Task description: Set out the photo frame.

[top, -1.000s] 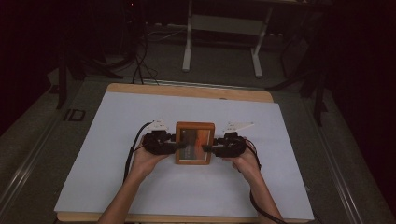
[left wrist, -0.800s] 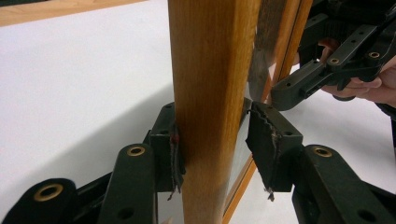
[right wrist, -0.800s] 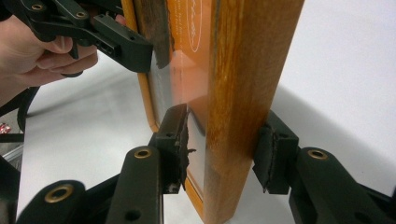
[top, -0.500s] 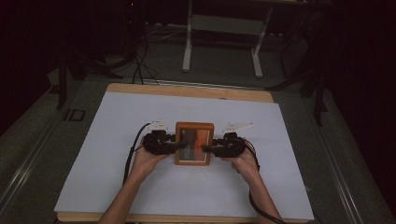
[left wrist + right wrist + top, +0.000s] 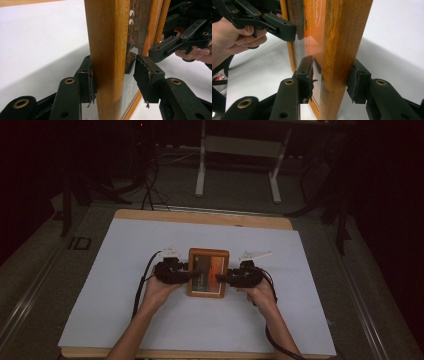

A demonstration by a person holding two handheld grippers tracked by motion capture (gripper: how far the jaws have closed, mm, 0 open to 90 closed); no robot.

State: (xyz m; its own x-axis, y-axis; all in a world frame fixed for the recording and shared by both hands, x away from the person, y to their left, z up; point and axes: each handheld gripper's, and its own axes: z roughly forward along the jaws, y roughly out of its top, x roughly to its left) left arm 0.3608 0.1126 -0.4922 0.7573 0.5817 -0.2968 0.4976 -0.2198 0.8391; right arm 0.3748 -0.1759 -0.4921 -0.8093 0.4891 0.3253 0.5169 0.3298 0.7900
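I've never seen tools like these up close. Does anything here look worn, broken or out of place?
Yes: the rubber pads on the left gripper and right gripper look torn and frayed at their edges. The wooden frame between them looks intact.

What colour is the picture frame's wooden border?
Warm orange-brown wood grain on the picture frame; clearest in the left gripper view.

Frame (image 5: 208, 272): varnished orange-brown wood, smooth, visible grain, glossy reflective glass pane inside. Left gripper (image 5: 113, 78) and right gripper (image 5: 331, 82): matt black plastic links, brass-coloured rivets, pads (image 5: 142, 75) of torn, ragged black rubber. Table (image 5: 125, 255): matt white sheet covering, bare light wood along far edge.
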